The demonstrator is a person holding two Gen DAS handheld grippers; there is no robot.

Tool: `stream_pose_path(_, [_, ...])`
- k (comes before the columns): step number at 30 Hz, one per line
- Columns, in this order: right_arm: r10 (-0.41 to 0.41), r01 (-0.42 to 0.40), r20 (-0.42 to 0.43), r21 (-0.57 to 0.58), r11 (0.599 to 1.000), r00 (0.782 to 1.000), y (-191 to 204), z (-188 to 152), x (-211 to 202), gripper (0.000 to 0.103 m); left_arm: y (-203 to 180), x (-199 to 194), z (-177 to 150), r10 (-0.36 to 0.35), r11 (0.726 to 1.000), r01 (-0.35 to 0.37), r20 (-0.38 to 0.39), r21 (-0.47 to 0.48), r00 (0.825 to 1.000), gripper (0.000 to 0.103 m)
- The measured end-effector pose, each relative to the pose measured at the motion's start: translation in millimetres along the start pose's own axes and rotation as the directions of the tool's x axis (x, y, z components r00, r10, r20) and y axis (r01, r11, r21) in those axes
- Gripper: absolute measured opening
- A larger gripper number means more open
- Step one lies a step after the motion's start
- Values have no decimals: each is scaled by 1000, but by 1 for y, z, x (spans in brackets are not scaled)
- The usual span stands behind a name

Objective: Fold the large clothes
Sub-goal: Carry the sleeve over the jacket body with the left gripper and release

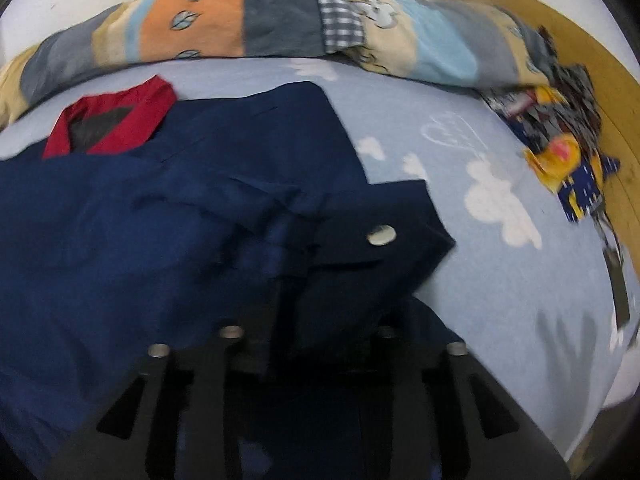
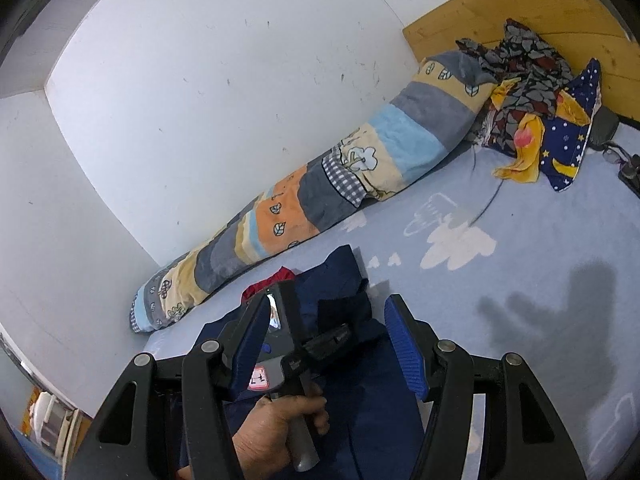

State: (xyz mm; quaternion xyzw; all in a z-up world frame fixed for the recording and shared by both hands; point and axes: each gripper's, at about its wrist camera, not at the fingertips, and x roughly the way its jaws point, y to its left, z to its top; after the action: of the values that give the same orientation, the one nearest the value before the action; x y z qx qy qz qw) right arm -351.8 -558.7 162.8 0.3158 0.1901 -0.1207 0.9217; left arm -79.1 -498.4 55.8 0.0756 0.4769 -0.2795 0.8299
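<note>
One large navy garment [image 1: 168, 216] lies spread on a bed with a pale blue, cloud-printed sheet [image 1: 472, 280]. Its long axis runs from the red collar [image 1: 108, 120], which points toward the striped rolled blanket [image 1: 280, 28] along the white wall, down toward the cameras. The cloth looks smooth and creased, with a round silver snap [image 1: 381, 235] on a folded flap. The left gripper [image 1: 308, 344] is blurred over dark fabric; whether its fingers grip it cannot be told. The right gripper [image 2: 328, 344] stands half open, its ribbed blue pads empty.

Right tongs [image 2: 328, 344] parted above navy garment [image 2: 372, 408], hand [image 2: 276, 424] gripping left tongs [image 2: 332, 338], rolled quilt [image 2: 304, 204] along wall [image 2: 192, 92]
</note>
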Motion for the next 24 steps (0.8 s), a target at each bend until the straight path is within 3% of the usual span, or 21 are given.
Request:
stream_pose_path(3, [-3,3,2,12,1000,1000,-2,1,-1,63,3,-27,4,-87,996,87,-3,19,996,48])
stream_pose_path(5, [-1,1,1,28,1000,1000,-3,1,-1,63,6,-49,1,-121,993,120,48,21,992,77])
stream_pose_path(9, [2,-2,-2,38,999,1000,-1,-2,-2,63,37,-86,-5,-80,996,75,142,43,987,78])
stream_pose_path(12, [-2,2,-9,29,1000,1000,1,-4,0,63,80,-85,-12,32,999,-38,152,37,988,78])
stream_pose_path(14, [0,0,-17,26,1000,1000,2,-4,2,63,123,-83,-16,126,992,-124,148,-17,981,78])
stream_pose_path(17, [-2,3,-23,20,1000,1000,4,-6,4,63,204,-82,-33,252,960,-233,118,-153,960,78])
stream_pose_path(20, [-10,10,-36,9,1000,999,7,-7,9,63,290,-75,-64,318,903,-295,23,-312,948,78])
stream_pose_path(21, [-9,10,-43,9,1000,999,7,-8,11,63,315,-75,-76,306,890,-284,7,-357,952,80])
stream_pose_path(24, [-13,13,-54,3,1000,998,10,-9,16,63,350,-93,-91,185,867,-130,68,-480,980,77])
